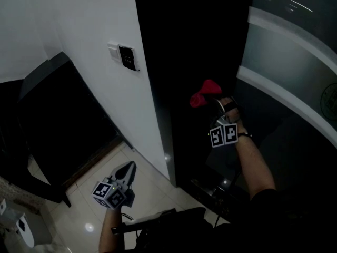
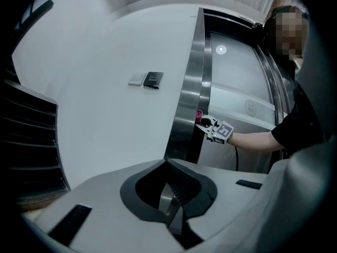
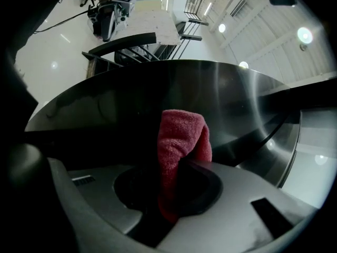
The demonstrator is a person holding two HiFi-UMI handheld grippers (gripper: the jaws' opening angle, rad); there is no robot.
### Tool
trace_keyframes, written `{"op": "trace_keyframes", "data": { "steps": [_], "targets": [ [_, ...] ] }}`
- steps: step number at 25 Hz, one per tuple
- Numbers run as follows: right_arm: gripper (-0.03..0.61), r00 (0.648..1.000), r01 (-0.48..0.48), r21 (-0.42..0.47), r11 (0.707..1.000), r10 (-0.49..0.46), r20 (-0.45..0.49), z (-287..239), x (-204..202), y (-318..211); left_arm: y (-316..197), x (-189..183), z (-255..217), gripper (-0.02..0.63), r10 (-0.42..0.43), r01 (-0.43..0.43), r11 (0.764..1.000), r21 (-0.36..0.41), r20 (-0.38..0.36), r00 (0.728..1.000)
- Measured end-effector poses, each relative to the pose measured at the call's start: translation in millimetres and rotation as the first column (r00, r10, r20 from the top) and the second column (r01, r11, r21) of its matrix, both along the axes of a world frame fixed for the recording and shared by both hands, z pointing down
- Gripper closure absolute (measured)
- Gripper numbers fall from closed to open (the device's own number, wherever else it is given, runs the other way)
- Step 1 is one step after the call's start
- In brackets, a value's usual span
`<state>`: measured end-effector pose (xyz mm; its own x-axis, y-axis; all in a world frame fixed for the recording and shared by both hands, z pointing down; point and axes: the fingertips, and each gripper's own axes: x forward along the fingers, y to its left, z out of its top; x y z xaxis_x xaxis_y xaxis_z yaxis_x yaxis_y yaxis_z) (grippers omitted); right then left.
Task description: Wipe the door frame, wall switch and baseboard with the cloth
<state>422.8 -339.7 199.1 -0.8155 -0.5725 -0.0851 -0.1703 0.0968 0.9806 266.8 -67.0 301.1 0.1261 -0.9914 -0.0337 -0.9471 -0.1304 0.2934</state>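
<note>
A red cloth (image 1: 204, 94) is bunched in my right gripper (image 1: 217, 105), which is shut on it and holds it against the dark door frame (image 1: 158, 88) at about mid-height. In the right gripper view the cloth (image 3: 181, 144) sticks up between the jaws, with the brushed steel frame (image 3: 158, 86) just behind it. The black wall switch (image 1: 127, 57) sits on the white wall, left of the frame, well apart from the cloth. My left gripper (image 1: 125, 172) hangs low over the floor tiles, shut and holding nothing. The left gripper view shows the switch (image 2: 153, 79), the frame (image 2: 190, 96) and the right gripper (image 2: 206, 124).
A black slatted piece of furniture (image 1: 52, 120) leans along the wall at left. Pale floor tiles (image 1: 152, 188) run below. A glass door with frosted bands (image 1: 295, 62) lies right of the frame. A small white plate (image 2: 137, 79) is beside the switch.
</note>
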Motion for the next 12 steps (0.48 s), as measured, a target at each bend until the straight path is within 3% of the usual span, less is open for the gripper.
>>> {"op": "trace_keyframes", "data": {
  "steps": [12],
  "targets": [
    [0.492,0.999,-0.029,-0.09,0.995,0.025,-0.045,74.4,1.4,0.5,-13.6,2.7,3.6,0.626,0.021,-0.021,1.0,-0.02,0.002,1.0]
  ]
}}
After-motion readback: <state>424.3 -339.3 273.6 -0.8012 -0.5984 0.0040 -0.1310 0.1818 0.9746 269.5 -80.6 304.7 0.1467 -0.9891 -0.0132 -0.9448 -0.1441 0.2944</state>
